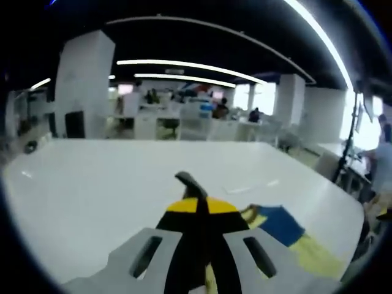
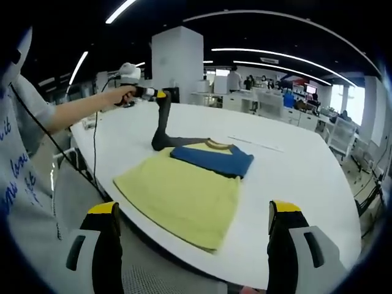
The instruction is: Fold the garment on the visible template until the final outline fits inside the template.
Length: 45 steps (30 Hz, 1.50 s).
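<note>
While the left gripper (image 2: 160, 95) pinches a dark sleeve (image 2: 163, 125) up off the white table (image 2: 294, 177), the yellow-and-blue shirt (image 2: 190, 184) lies flat near the edge. It looks light and limp, best taken at a hem or sleeve end. The right gripper (image 2: 195, 220) hangs spread wide, holding nothing.

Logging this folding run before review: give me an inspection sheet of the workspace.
Surface: white table, garment at its near edge.
Job's things: yellow shirt lying flat, blue sleeve folded over it; dark sleeve lifted. Template: cannot tell.
Clutter: nothing seen.
Grippers: left gripper shut on dark sleeve; right gripper open, above the shirt.
Cables: black cable under the person's hand.
Surroundings: office, pillar, desks, people.
</note>
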Each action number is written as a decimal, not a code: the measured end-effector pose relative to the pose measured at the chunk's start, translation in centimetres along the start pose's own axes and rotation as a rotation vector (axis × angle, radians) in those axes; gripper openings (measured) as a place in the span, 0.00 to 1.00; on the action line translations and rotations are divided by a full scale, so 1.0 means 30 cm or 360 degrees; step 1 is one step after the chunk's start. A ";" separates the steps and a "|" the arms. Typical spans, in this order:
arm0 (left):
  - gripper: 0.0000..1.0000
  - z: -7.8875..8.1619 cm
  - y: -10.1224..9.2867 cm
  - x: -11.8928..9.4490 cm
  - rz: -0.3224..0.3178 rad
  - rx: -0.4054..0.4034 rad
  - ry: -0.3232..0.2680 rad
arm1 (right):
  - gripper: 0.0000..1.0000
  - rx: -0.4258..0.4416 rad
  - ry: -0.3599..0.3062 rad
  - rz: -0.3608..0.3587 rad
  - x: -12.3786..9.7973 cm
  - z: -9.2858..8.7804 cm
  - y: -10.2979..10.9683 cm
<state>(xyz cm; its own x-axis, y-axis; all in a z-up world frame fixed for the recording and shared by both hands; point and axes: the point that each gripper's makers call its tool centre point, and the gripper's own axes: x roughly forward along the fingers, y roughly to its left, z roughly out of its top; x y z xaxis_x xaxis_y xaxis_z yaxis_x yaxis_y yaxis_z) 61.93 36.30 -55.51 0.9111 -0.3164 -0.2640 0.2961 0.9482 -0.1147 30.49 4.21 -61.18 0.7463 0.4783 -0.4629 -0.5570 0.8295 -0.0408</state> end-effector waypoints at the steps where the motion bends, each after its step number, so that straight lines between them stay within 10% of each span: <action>1: 0.00 -0.002 -0.019 0.011 -0.0013 0.0005 0.0005 | 1.00 0.0003 -0.0010 -0.0003 -0.004 0.004 -0.004; 25: 0.00 -0.010 -0.340 0.129 -0.0267 0.0084 0.0059 | 1.00 0.0014 0.0028 -0.0004 0.010 -0.031 -0.035; 45: 0.00 -0.116 -0.599 0.197 -0.0486 0.0155 0.0170 | 1.00 0.0032 0.0052 0.0009 0.028 -0.059 -0.037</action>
<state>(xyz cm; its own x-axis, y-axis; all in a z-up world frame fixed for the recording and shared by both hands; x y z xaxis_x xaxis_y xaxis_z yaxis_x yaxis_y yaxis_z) 60.99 17.28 -58.34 0.7424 -0.5825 -0.3309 0.5816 0.8056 -0.1132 31.09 3.17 -63.10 0.7307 0.4735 -0.4917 -0.5534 0.8327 -0.0205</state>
